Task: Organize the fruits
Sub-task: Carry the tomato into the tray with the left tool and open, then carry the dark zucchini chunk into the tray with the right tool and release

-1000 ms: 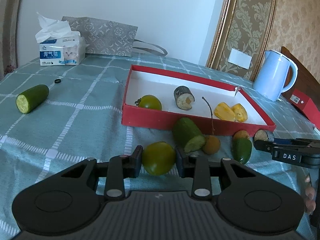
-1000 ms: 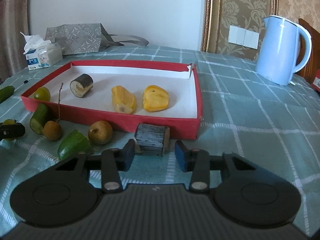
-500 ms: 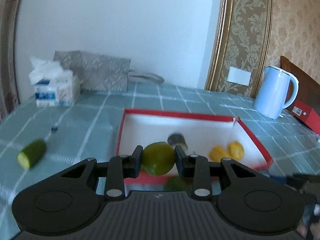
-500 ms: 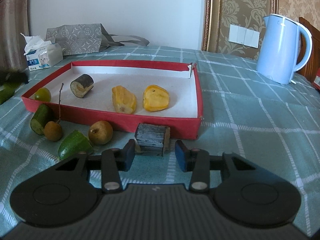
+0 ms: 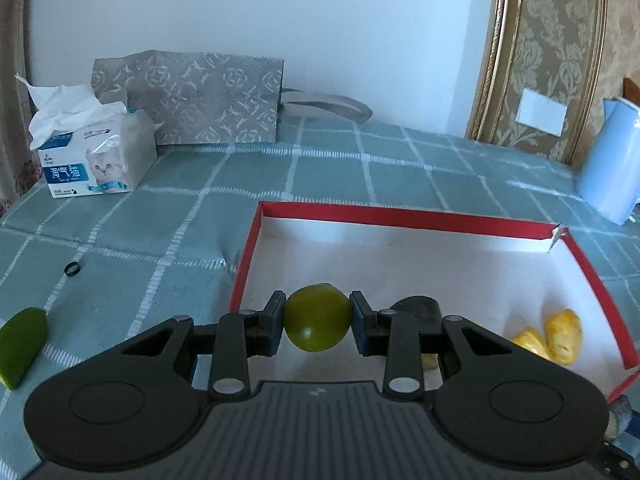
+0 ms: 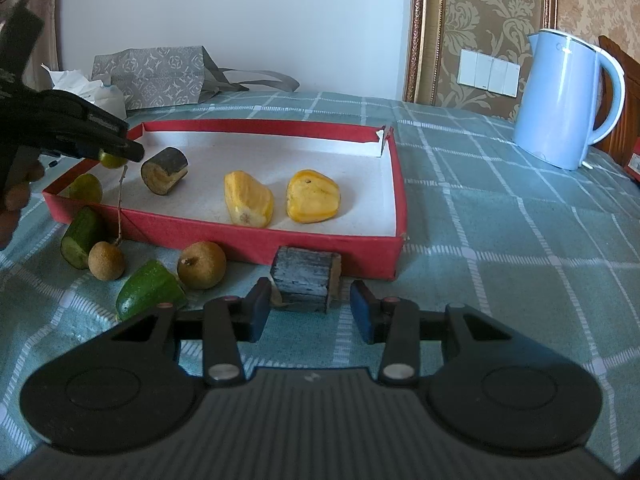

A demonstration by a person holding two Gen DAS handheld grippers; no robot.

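Note:
My left gripper (image 5: 318,326) is shut on a green tomato (image 5: 318,322) and holds it in the air over the left end of the red tray (image 5: 400,216); it also shows in the right wrist view (image 6: 120,152). The tray (image 6: 248,236) holds two yellow jackfruit pieces (image 6: 248,200), a dark banana chunk (image 6: 164,170) and another green tomato (image 6: 86,188). My right gripper (image 6: 306,310) is open, low over the cloth, with a dark banana chunk (image 6: 306,278) just ahead between the fingers. Two longans (image 6: 202,264) and cucumber pieces (image 6: 148,290) lie before the tray.
A light blue kettle (image 6: 564,100) stands at the back right. A tissue box (image 5: 96,152) and a grey paper bag (image 5: 188,100) stand at the back left. A cucumber piece (image 5: 22,344) and a small black ring (image 5: 72,269) lie left of the tray.
My left gripper has lifted the green tomato off the cloth and carried it up and forward over the tray's left end. My right gripper has stayed put.

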